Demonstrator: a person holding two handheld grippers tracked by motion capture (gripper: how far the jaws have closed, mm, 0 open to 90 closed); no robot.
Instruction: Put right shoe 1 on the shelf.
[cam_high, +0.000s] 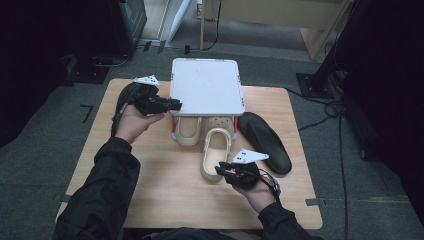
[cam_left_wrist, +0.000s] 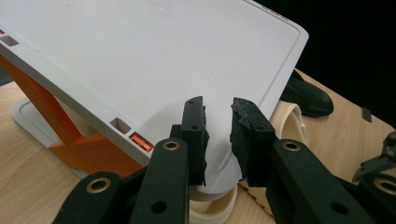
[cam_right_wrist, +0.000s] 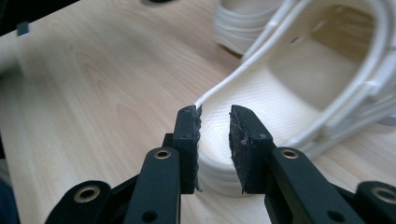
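Observation:
A white shelf on orange legs stands at the back middle of the wooden table. One cream clog sits under it. A second cream clog pokes out in front, heel toward me. My left gripper hovers at the shelf's front left corner, its jaws a little apart over the white top. My right gripper is at the second clog's heel. Its left pad touches the heel rim from outside, and its right pad stands inside, off the wall.
A black slipper lies right of the shelf, toe toward the back. Another black slipper lies under my left hand at the table's left. Bare wood stretches across the table's front. Dark stands and cables ring the table on the floor.

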